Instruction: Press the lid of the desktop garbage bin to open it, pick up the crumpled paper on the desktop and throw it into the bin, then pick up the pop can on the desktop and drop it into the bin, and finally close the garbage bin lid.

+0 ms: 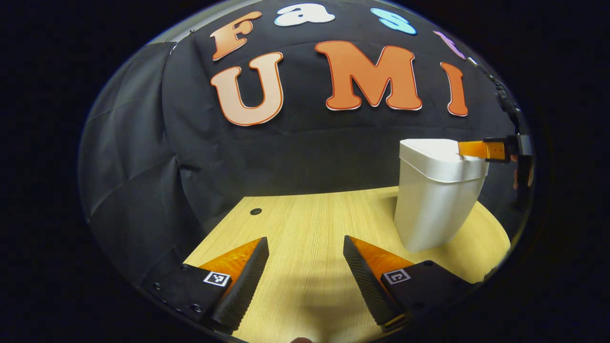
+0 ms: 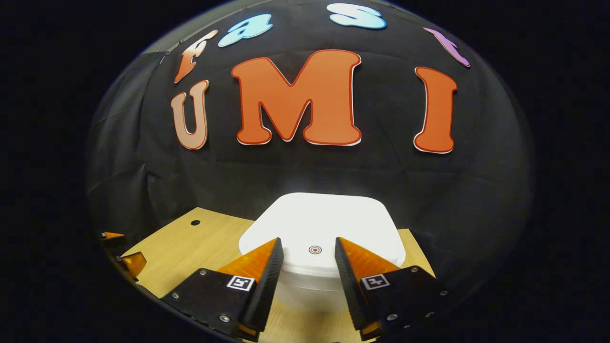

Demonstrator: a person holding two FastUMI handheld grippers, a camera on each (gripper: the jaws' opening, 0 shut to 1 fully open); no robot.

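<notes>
The white desktop bin stands on the wooden table at the right of the left gripper view, its lid down. In the right gripper view the lid lies just below and ahead, with a small red ring mark between the fingers. My right gripper is open above the lid's near edge with nothing held; whether it touches the lid I cannot tell. It also appears as the right gripper over the bin's top. My left gripper is open over bare tabletop, left of the bin.
The wooden table has a small dark hole near its back left corner. Black cloth walls stand close behind the table and to its left. The left gripper shows low at the far left of the right gripper view.
</notes>
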